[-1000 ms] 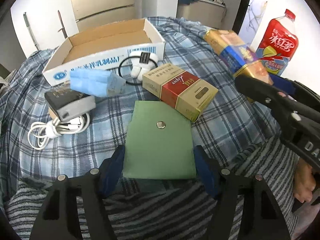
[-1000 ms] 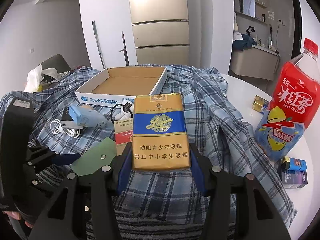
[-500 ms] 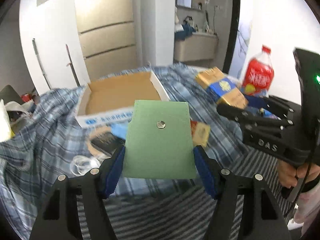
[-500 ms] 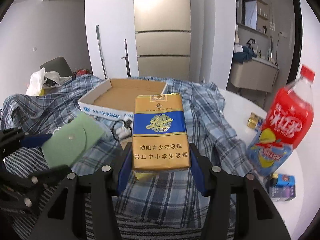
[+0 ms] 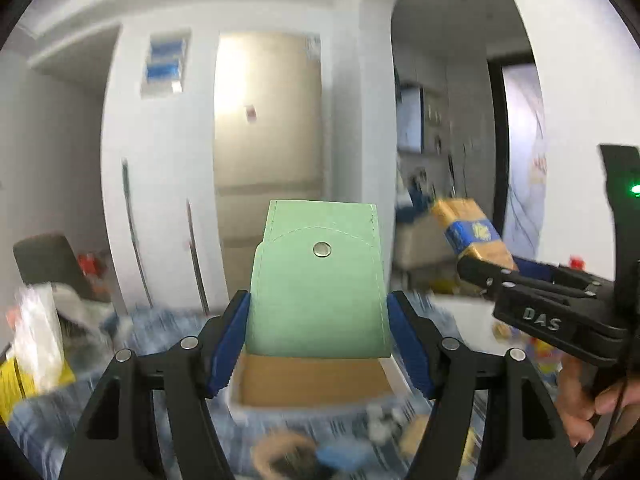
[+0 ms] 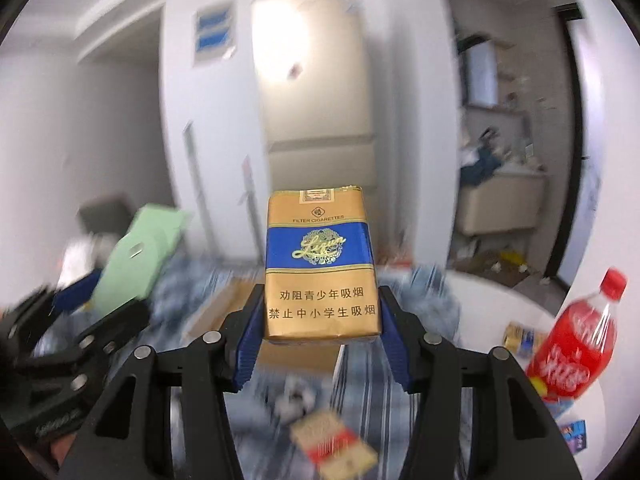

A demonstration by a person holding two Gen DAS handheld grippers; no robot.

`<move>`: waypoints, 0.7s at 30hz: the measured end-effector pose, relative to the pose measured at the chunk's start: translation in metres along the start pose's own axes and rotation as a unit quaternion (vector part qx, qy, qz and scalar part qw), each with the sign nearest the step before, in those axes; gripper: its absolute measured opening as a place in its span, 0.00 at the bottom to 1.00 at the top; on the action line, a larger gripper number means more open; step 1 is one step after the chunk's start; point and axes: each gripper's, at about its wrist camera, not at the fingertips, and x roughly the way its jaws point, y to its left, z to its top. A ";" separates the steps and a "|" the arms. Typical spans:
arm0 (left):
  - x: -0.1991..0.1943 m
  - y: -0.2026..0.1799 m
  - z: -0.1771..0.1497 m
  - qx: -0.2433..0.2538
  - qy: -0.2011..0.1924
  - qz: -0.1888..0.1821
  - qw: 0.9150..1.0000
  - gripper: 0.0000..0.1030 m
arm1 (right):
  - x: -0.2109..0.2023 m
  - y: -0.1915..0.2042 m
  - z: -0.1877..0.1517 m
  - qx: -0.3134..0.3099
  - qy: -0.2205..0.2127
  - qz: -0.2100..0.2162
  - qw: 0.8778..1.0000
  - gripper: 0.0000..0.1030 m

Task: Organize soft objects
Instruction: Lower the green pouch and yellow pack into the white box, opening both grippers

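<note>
So both my hands have come way up since a second ago: my left gripper (image 5: 319, 334) is still clamped on the green pouch (image 5: 318, 292), which was lying on the plaid cloth (image 5: 156, 332) before and now hangs in the air above the cardboard box (image 5: 312, 380). My right gripper (image 6: 320, 338) is still clenched on the gold-and-blue cigarette pack (image 6: 320, 264), also lifted higher, over the box. The red bottle (image 6: 576, 354) stays on the table to the right, and everything below looks blurry now.
</note>
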 end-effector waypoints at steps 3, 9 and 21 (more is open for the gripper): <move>0.010 0.004 0.001 0.021 -0.050 0.016 0.998 0.69 | 0.022 0.005 0.007 0.012 -0.016 -0.011 1.000 0.51; 0.048 0.016 -0.009 -0.001 -0.033 0.015 0.999 0.69 | 0.065 0.017 -0.004 0.001 -0.010 -0.004 1.000 0.51; 0.141 0.056 -0.051 -0.054 0.145 -0.002 0.988 0.69 | 0.134 0.014 -0.062 -0.002 0.115 0.039 0.993 0.52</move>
